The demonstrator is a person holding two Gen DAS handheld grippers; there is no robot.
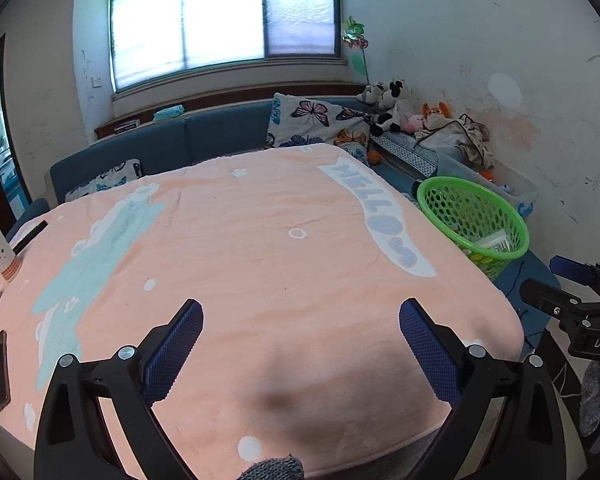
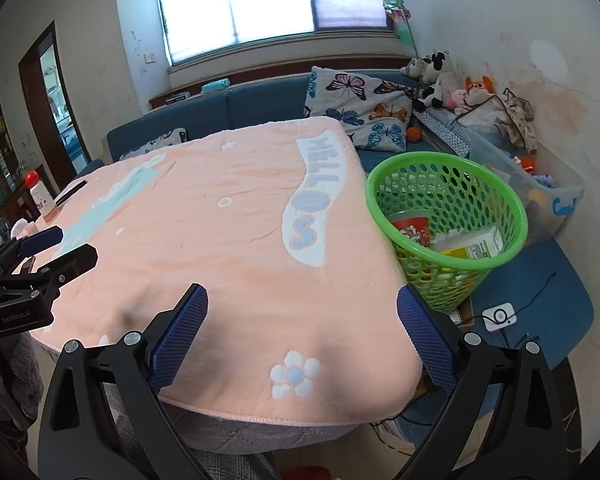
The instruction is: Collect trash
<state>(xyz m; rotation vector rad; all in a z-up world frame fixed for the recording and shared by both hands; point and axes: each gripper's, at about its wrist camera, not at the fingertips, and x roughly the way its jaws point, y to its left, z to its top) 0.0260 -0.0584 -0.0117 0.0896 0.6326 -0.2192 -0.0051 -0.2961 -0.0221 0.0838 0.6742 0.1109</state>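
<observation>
The table is covered by a peach fleece blanket with a white banner reading "HELLO" in pale blue letters, running from the far edge toward the near right corner.

Off the table's right edge stands a round green perforated plastic basket, upright but tipped slightly toward the table, its mouth facing up. Inside it lie the collected pieces: a red printed paper cup standing against the left wall, and a white and yellow-green carton with a barcode panel, lying with its long axis across the basket from left to right. Its print is too small to read.

The left tongs hover above the near edge of the table, blue-padded fingers spread wide with nothing between them; seen from the right wrist, their housing reads "GenRobot.AI".

The right tongs hang over the near right corner, also spread wide and empty, just beside the basket. Their housing shows "DAS" in the left wrist view.

At the table's left edge stands a white bottle with a red cap.
</observation>
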